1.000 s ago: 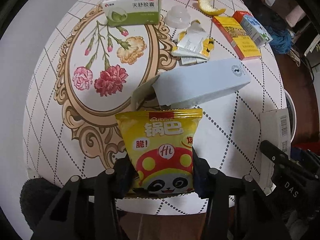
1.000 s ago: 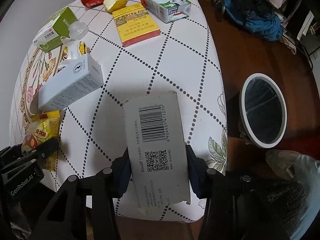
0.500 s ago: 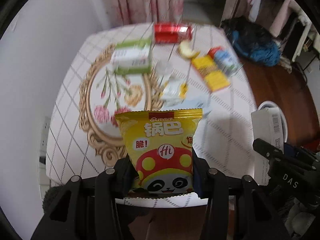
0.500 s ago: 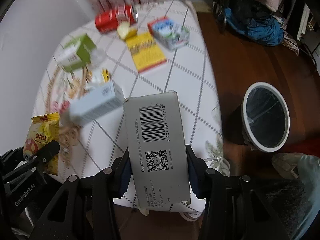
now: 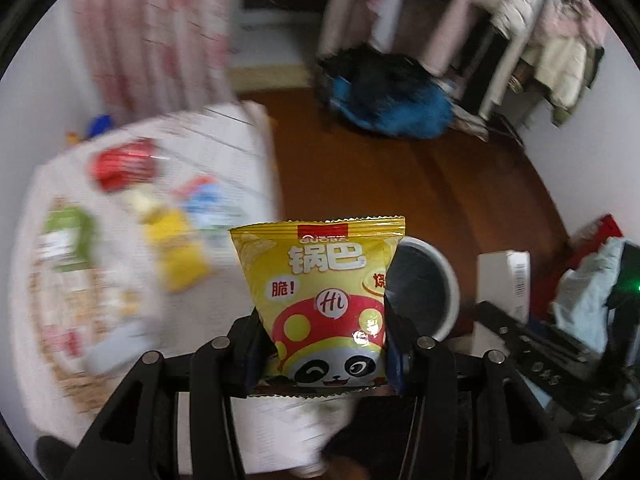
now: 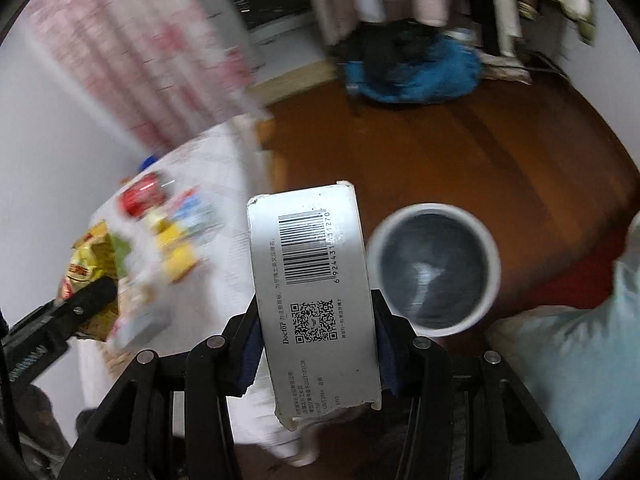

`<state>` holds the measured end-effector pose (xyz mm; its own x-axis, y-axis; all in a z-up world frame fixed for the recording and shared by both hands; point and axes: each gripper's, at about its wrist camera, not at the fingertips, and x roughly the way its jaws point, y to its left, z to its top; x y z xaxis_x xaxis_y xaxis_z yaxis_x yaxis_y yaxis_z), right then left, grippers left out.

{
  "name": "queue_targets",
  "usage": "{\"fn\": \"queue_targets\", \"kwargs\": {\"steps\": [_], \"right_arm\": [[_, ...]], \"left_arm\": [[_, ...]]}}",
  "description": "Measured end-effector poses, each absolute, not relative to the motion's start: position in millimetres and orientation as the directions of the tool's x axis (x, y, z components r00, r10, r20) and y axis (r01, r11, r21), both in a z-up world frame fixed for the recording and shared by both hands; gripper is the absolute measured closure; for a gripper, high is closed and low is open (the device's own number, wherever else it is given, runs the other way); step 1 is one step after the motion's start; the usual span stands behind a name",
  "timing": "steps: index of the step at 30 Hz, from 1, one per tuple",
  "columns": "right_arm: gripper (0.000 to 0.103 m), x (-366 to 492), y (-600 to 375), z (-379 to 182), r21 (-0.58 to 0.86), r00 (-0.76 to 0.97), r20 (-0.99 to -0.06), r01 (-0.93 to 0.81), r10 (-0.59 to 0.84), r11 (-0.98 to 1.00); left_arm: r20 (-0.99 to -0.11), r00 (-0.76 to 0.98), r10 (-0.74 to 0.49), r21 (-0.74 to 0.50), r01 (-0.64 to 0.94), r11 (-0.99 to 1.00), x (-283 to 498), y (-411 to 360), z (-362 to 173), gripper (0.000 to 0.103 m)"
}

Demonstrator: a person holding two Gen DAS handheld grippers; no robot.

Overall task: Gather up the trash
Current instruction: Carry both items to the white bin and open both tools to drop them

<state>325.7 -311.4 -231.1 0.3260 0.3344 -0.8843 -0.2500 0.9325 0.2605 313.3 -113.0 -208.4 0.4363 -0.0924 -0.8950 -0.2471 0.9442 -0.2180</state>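
My left gripper (image 5: 322, 354) is shut on a yellow snack bag (image 5: 320, 280) with a panda print, held upright above the table's edge. My right gripper (image 6: 316, 344) is shut on a grey toothpaste box (image 6: 312, 280) with a barcode. A white-rimmed trash bin (image 6: 434, 274) stands on the floor just right of the box; in the left wrist view the bin (image 5: 424, 280) shows partly behind the bag. The box also shows at the right in the left wrist view (image 5: 504, 280). The bag shows at the left in the right wrist view (image 6: 86, 264).
The white patterned table (image 5: 132, 312) at the left still holds a red can (image 5: 120, 164), a green box (image 5: 68, 240), a yellow box (image 5: 180, 256) and a blue carton (image 5: 208, 200), all blurred. A blue bag (image 5: 392, 108) lies on the brown floor. Clothes hang behind.
Both grippers have lifted and swung right, away from the table toward the trash bin, each still holding its item. The bin now sits much nearer the middle of both views.
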Motion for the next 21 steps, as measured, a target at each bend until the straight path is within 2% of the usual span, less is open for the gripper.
{"fn": "queue_targets", "kwargs": {"steps": [6, 13, 15, 17, 19, 21], "right_arm": [[0.053, 390, -388, -303, 0.252, 0.252, -0.93, -0.098, 0.269, 0.963], [0.053, 447, -436, -389, 0.232, 0.169, -0.959, 0.007, 0.228, 0.973], [0.053, 461, -438, -409, 0.229, 0.154, -0.963, 0.025, 0.222, 0.973], [0.052, 470, -444, -423, 0.229, 0.146, -0.964, 0.044, 0.221, 0.972], [0.051, 478, -450, -440, 0.236, 0.12, -0.967, 0.076, 0.226, 0.969], [0.038, 482, -456, -453, 0.25, 0.093, -0.966, 0.097, 0.241, 0.963]], "left_arm": [[-0.924, 0.309, -0.226, -0.297, -0.208, 0.932, 400, -175, -284, 0.059], [-0.946, 0.172, -0.274, -0.304, -0.185, 0.934, 462, -223, -345, 0.056], [-0.953, 0.163, -0.256, -0.284, -0.178, 0.942, 468, -229, -351, 0.048], [-0.958, 0.174, -0.228, -0.26, -0.185, 0.948, 469, -232, -351, 0.015], [-0.966, 0.179, -0.186, -0.217, -0.173, 0.961, 465, -234, -349, 0.005], [-0.972, 0.184, -0.143, -0.172, -0.153, 0.973, 459, -235, -347, 0.004]]}}
